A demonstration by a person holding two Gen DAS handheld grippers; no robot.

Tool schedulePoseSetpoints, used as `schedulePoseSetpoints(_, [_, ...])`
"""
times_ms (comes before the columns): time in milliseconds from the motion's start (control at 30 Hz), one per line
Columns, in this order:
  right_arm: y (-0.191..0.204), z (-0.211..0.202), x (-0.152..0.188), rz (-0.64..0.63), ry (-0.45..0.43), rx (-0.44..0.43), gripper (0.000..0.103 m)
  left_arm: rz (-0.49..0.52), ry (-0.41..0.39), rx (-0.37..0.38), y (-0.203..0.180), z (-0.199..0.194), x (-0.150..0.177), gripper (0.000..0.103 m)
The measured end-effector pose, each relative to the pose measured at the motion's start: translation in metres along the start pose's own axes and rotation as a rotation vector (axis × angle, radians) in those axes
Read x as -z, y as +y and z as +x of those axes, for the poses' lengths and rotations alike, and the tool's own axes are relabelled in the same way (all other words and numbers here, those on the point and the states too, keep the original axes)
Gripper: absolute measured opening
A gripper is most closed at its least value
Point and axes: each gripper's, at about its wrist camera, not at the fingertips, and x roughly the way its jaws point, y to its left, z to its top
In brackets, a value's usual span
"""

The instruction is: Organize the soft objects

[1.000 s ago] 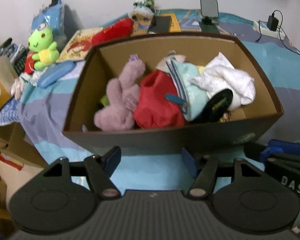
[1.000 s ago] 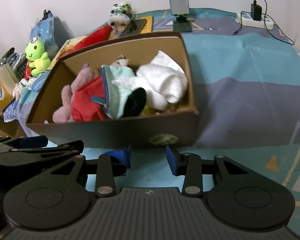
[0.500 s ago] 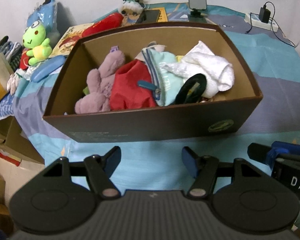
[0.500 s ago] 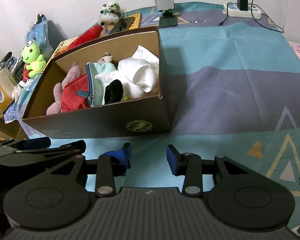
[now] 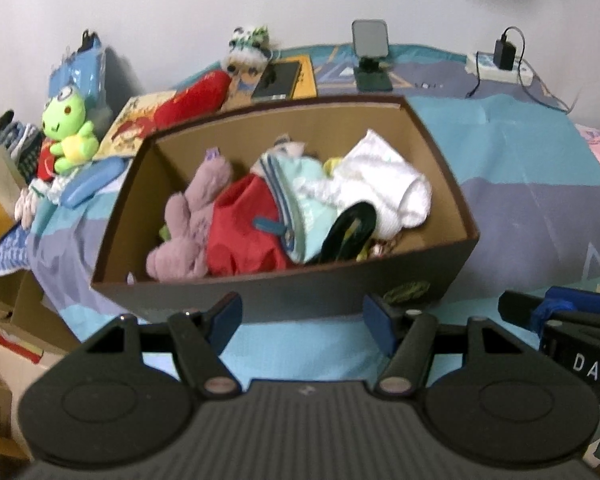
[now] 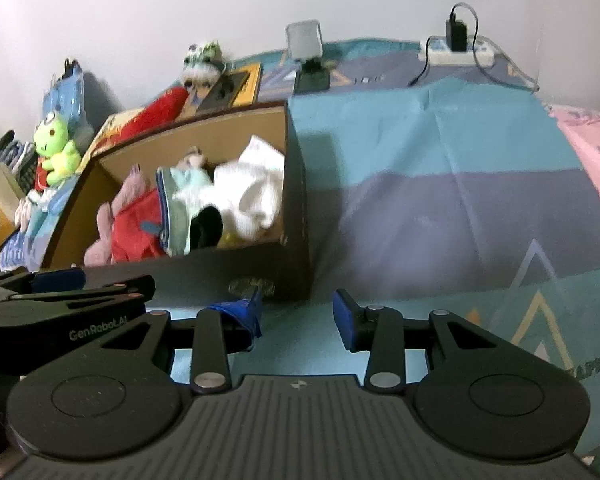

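A brown cardboard box [image 5: 260, 296] [image 6: 296, 208] stands on the bedspread. It holds a pink plush [image 5: 192, 224] [image 6: 108, 224], a red plush [image 5: 244, 232] [image 6: 136, 232], a pale blue-green cloth item [image 5: 308, 192] [image 6: 180, 200], a white towel [image 5: 388, 184] [image 6: 256, 196] and a black piece [image 5: 348, 232] [image 6: 206, 226]. My left gripper [image 5: 302, 322] is open and empty, just short of the box's near wall. My right gripper [image 6: 298, 316] is open and empty at the box's near right corner.
A green frog plush [image 5: 66, 128] [image 6: 54, 148], a long red plush [image 5: 192, 98] [image 6: 156, 118], books, a small striped plush [image 5: 250, 46] [image 6: 202, 60], a phone on a stand [image 5: 370, 52] [image 6: 306, 52] and a power strip with charger [image 5: 500, 64] [image 6: 456, 48] lie behind the box. Cardboard boxes [image 5: 0, 184] stand at left.
Both views have shifted: the box looks closer again in the left wrist view, and the right wrist view has swung so the box's right side wall shows. Nothing was grasped.
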Motion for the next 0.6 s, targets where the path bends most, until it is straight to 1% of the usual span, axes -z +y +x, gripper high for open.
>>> schedulePoseSetpoints(267, [0.008,-0.017,-0.024,-0.009,-0.100,0.011,0.023,-0.006,-0.081,-0.010,0.007,-0.011,-0.025,0.066])
schedulePoseSetpoints(433, [0.017,-0.017,-0.035,-0.016,-0.127,0.016,0.023,-0.009,-0.114,-0.021,0.015,-0.012,-0.038,0.067])
schedulePoseSetpoints(600, [0.029,-0.008,-0.042,-0.031,-0.137,0.023,0.023,-0.022,-0.120,-0.025,0.027,-0.006,-0.044,0.067])
